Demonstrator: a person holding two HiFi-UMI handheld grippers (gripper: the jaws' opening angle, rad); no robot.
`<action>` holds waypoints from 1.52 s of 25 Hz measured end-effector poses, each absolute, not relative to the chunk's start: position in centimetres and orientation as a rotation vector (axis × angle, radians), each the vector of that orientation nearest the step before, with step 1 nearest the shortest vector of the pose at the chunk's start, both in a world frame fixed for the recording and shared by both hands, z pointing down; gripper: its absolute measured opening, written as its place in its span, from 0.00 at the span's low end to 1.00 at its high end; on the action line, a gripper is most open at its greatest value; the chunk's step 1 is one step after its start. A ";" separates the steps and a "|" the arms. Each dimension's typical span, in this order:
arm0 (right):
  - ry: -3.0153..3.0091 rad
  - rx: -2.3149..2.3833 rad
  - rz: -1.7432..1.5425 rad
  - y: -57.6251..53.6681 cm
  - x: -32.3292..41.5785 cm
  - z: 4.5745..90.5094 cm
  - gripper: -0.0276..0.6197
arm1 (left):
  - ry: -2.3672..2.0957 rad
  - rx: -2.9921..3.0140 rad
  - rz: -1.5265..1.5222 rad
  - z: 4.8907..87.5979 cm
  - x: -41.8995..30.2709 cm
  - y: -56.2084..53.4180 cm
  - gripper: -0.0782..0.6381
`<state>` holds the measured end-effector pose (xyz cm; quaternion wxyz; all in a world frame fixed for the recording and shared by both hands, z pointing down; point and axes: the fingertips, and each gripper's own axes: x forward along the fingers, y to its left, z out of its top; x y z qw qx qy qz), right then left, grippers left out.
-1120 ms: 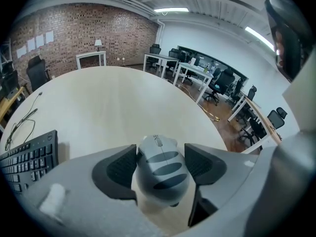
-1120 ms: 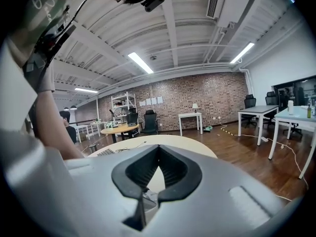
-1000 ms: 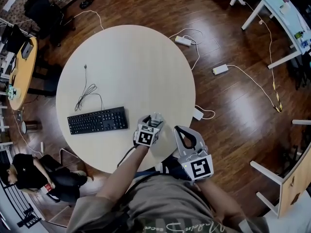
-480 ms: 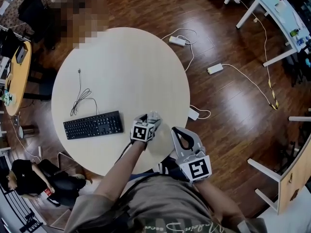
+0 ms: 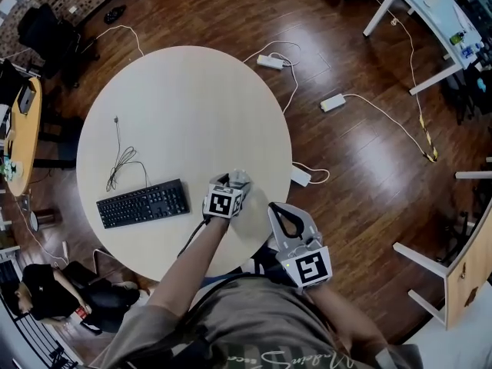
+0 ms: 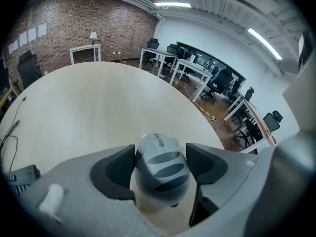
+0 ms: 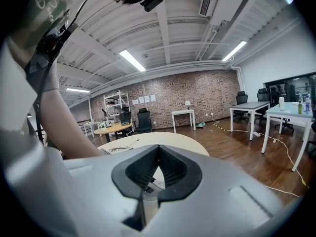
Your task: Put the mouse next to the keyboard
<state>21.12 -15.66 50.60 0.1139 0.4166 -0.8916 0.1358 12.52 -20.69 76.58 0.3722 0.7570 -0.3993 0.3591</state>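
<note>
A grey mouse (image 6: 162, 168) lies on the round pale table (image 5: 184, 98), between the jaws of my left gripper (image 6: 160, 154). The jaws stand wide. The left pad (image 6: 118, 168) is right against the mouse's side, and a narrow gap shows at the right pad (image 6: 206, 162). In the head view the left gripper (image 5: 233, 178) hovers just right of the black keyboard (image 5: 143, 203) and covers most of the mouse. The keyboard's corner (image 6: 19, 177) shows at lower left. My right gripper (image 5: 285, 214) is shut and empty, off the table's near edge.
The keyboard's cable (image 5: 123, 158) coils on the table behind it. On the wood floor to the right lie power strips (image 5: 270, 61) and white cords (image 5: 384, 114). A white desk (image 5: 430, 6) stands at the far right, and a person (image 5: 38, 298) sits at lower left.
The head view has drifted, so the table sits a little more to the left. The left gripper stays just right of the keyboard. The right gripper has kept its place.
</note>
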 end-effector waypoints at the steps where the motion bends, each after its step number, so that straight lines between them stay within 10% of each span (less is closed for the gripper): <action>1: -2.614 1.227 0.396 -15.7 21.2 50.6 0.05 | -1.021 1.946 0.940 76.6 12.6 -20.8 0.58; 38: -2.559 1.393 0.363 -15.0 26.7 50.8 0.05 | -1.227 2.141 0.615 69.6 14.0 -22.3 0.57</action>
